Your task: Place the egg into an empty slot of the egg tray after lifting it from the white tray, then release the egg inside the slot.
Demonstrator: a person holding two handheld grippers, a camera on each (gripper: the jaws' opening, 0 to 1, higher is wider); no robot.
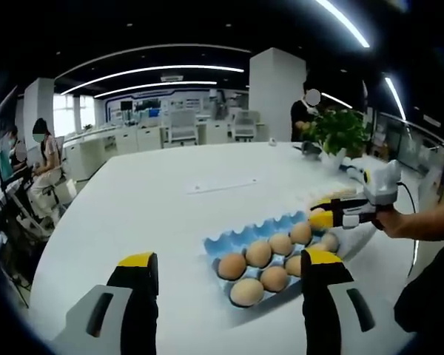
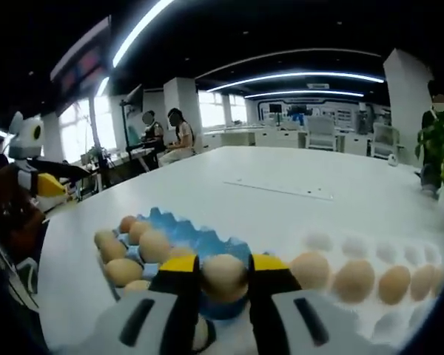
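In the right gripper view, the right hand-held gripper (image 2: 223,279), with yellow-tipped black jaws, is clamped on a pale brown egg (image 2: 223,275); the egg's lower part is hidden between the jaws. It is held over the near end of the blue moulded egg tray (image 2: 183,228), which lies on the wide white counter (image 2: 281,207). Whether the egg touches the tray cannot be told. Several brown eggs (image 2: 124,271) fill the tray's left side. To the right a white dimpled tray (image 2: 377,255) holds a row of brown eggs (image 2: 354,279); its far edge blurs into the counter.

In the left gripper view, the left hand-held gripper (image 1: 229,268) hangs with jaws apart, holding nothing, short of the blue tray. Its right jaw covers part of the tray. The right gripper comes in from the right over the tray's far end, and the egg it holds is too small to make out. A potted green plant (image 1: 340,129) stands beyond.
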